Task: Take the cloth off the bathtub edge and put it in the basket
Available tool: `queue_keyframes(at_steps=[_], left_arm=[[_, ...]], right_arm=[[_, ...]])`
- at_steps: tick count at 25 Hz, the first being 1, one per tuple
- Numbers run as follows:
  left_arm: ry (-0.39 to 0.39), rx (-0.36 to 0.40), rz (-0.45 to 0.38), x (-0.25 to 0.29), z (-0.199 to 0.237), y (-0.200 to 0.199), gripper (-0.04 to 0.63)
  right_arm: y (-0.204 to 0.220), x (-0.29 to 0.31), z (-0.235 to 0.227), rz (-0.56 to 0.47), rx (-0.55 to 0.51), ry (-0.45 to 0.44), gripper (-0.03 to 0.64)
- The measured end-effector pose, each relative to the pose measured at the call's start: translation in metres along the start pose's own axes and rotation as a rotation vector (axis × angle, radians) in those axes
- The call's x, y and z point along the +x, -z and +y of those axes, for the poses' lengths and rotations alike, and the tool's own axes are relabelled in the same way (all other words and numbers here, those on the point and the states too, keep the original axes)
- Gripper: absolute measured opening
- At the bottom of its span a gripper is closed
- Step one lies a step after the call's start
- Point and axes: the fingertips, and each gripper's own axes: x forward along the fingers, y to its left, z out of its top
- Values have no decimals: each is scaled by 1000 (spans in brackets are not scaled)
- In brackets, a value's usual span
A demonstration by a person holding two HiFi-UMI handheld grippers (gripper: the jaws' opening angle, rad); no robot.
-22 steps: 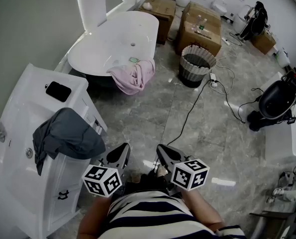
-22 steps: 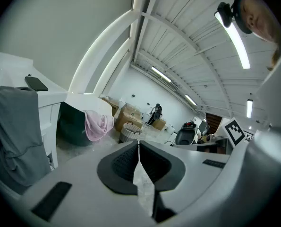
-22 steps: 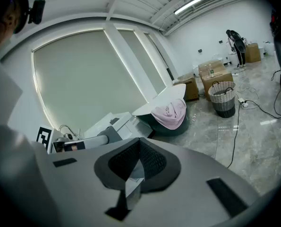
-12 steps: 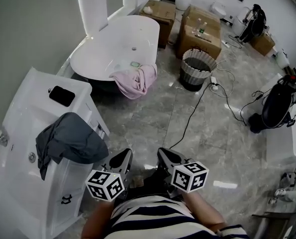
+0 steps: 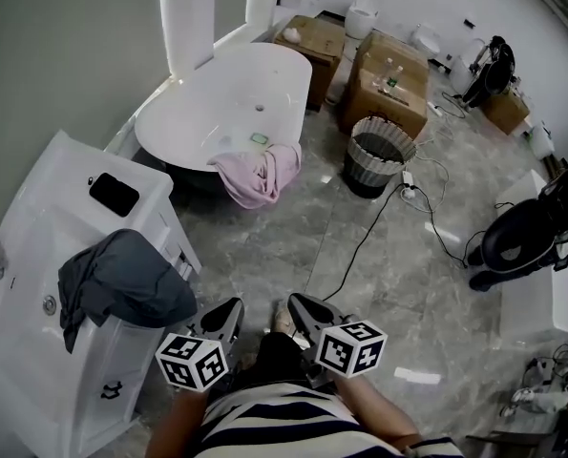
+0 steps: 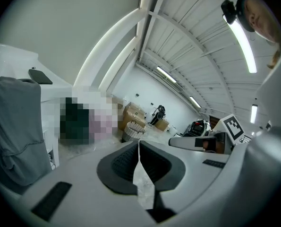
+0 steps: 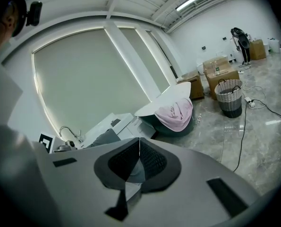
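You see the crumpled pink cloth (image 5: 258, 172) draped over the white oval bathtub's (image 5: 199, 113) near edge, while the round woven basket (image 5: 368, 172) stands upright nearby.

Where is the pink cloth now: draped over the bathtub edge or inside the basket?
Draped over the edge: the pink cloth hangs over the rim of the bathtub, while the basket stands apart on the floor.

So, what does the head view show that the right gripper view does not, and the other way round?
Only the head view: the person's striped shirt and the marker cube on the right gripper. Only the right gripper view: the ceiling with its strip light, and that gripper's jaws pressed shut with nothing between them. Both: the pink cloth on the bathtub edge, the wicker basket and the cardboard boxes.
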Motion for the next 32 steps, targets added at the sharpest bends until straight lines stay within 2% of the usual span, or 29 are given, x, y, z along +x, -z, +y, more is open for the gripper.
queue_keyframes(at_steps=[4,8,13,18,25,32], left_arm=[[-28,-12,3,22,11,-7,23],[-70,49,10,54,21,-21,23],[-88,43,-6,102,34,-47,23],[-145,44,-15,137,45,-68,23],[-230,17,24,181,65,-75,24],[-256,12,71,203,71,-81,23]], right_arm=[[-15,22,-13,16,-3,-16,28],[-37,47,-31,28,-15,-43,28],[-71,74,-64,56,-19,-64,28],[-93,103,-91,116,-54,-90,28],[-106,142,-126,201,-105,-148,29],[-109,171,-148,263,-103,-169,29]])
